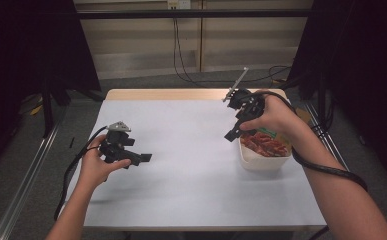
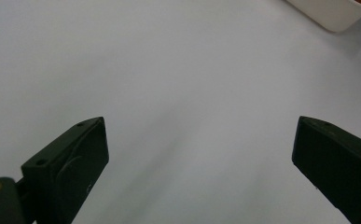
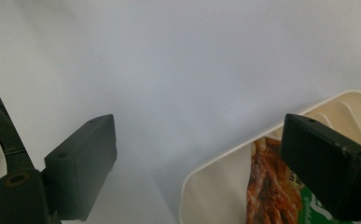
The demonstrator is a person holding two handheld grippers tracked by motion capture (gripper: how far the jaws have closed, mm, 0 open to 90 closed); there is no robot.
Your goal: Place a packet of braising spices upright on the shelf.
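Observation:
A cream bin sits at the right of the white table and holds a red and green snack packet. My right gripper hangs open just above the bin's near-left rim, jaws pointing down. In the right gripper view the bin's rim and the packet lie under the open right gripper, with nothing between the jaws. My left gripper is held open above the left of the table, pointing right. The left gripper view has its open jaws over bare table, with a corner of the bin at the top right.
White paper covers the tabletop; a strip of wood shows at the far edge. Black cables trail from both grippers, one along the right forearm. Dark curtains and stand legs flank the table on both sides.

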